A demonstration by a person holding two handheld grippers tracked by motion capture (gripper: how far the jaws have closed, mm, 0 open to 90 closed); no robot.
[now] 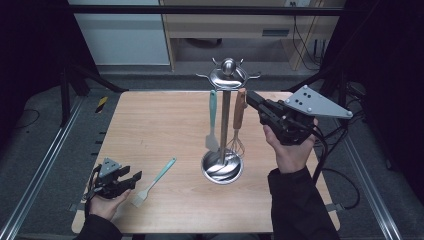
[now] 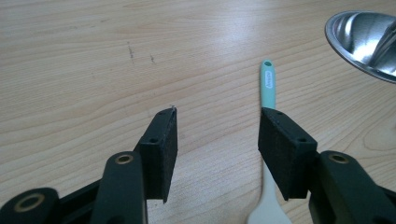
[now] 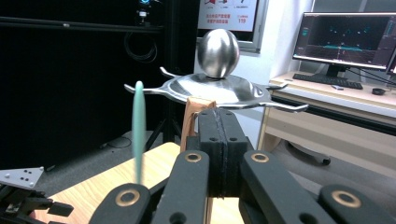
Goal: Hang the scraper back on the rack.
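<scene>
Left gripper [image 1: 131, 180] sits low at the near table [image 1: 150, 120] edge, jaws wide and empty, the green spatula [image 1: 153, 182] lying flat just beside its right jaw. Farther back, right gripper [image 1: 250, 97] is up at the steel rack [image 1: 226, 80], jaws pressed together beside the wooden whisk handle [image 1: 240, 108], which hangs next to a second green spatula [image 1: 212, 121]

Overhead view, two close tongs-mounted views

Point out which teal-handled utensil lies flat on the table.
The teal spatula beside the left gripper lies flat; the other teal one hangs from the steel rack.
</scene>
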